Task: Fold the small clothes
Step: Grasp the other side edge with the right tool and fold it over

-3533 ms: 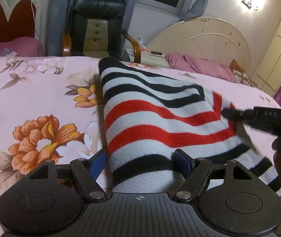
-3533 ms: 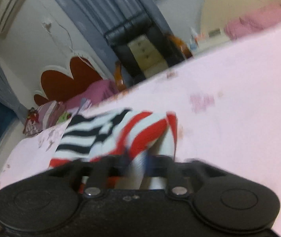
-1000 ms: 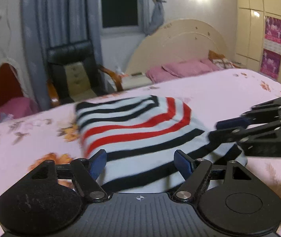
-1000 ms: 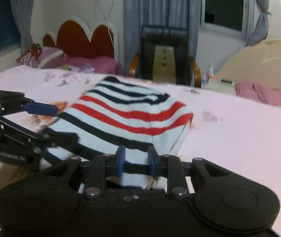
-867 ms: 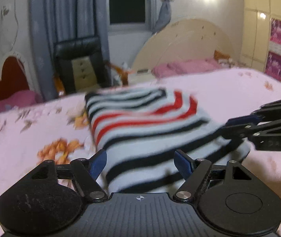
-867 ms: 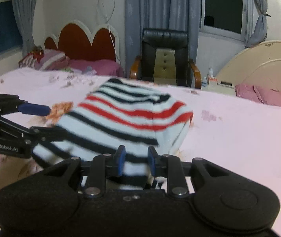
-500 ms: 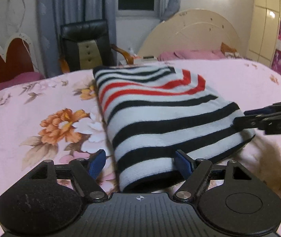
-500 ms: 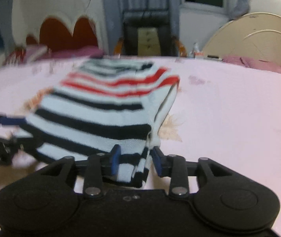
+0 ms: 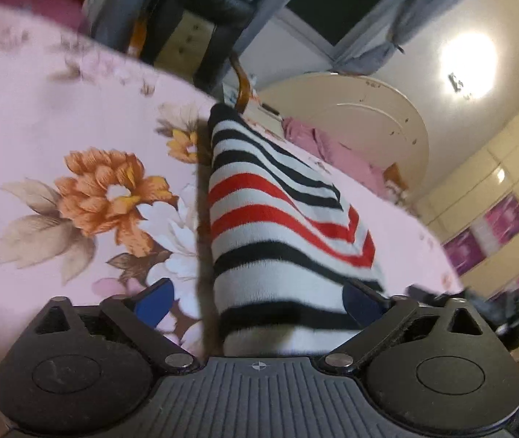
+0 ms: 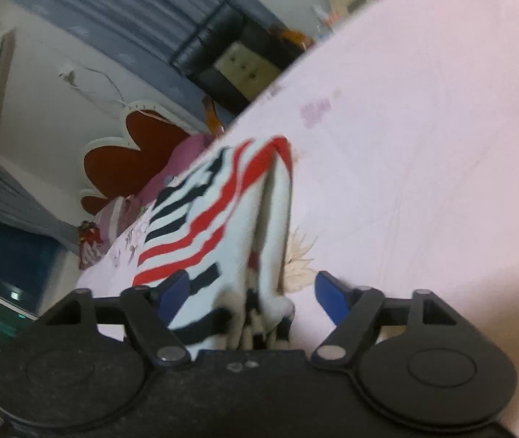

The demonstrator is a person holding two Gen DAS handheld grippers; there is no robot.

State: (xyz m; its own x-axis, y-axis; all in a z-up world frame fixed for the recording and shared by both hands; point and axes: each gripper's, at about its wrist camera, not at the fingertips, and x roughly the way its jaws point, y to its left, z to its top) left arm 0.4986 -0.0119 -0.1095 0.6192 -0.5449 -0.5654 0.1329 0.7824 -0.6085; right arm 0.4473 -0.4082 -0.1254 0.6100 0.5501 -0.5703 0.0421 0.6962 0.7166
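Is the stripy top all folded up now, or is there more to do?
Nearly done, it seems. The stripy top lies doubled over on the flowery bedspread. Left gripper and right gripper have just been opening, and neither grips it. Maybe tidying the loose near edge is left.

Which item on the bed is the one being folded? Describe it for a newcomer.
Start at the pink floral bedsheet covering the bed. The striped garment lies folded on it, beside the orange flower print. It alone has white knit with black and red stripes.
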